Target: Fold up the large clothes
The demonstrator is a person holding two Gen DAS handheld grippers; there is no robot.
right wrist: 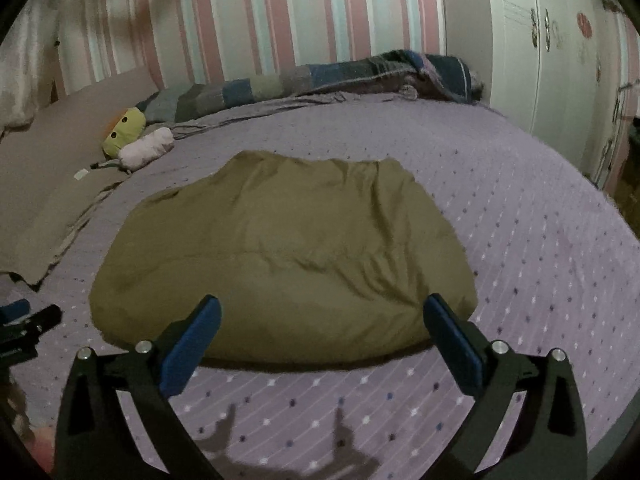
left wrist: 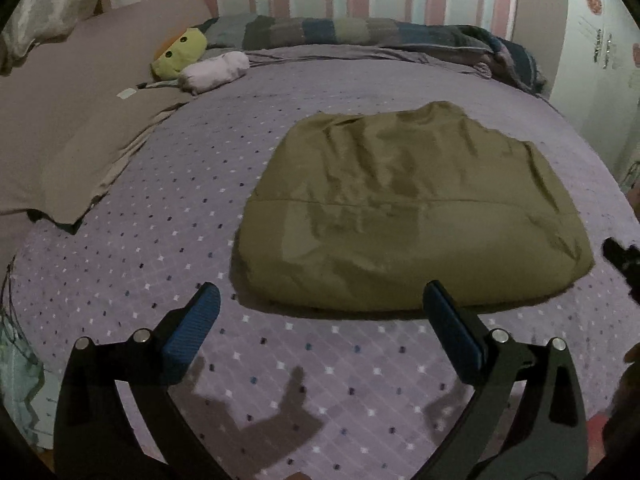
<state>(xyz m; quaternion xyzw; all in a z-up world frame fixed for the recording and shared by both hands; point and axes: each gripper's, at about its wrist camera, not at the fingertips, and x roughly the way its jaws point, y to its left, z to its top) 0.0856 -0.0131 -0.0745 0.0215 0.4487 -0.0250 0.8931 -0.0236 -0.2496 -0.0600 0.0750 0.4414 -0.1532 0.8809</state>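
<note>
Both my left gripper (left wrist: 320, 304) and right gripper (right wrist: 322, 316) gape wide, empty, above the dotted lilac bedspread (left wrist: 160, 220); folded olive-green fabric garment (left wrist: 408, 208) lies just ahead.

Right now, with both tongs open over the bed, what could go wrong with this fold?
The olive garment lies folded but puffy and wrinkled, so the top layer may spring open. Its near edge sits close to the left tongs and right tongs; a careless pass could snag it.

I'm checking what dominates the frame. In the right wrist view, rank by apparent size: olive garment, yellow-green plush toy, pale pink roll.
1. olive garment, by far
2. yellow-green plush toy and pale pink roll: look alike, unranked
</note>
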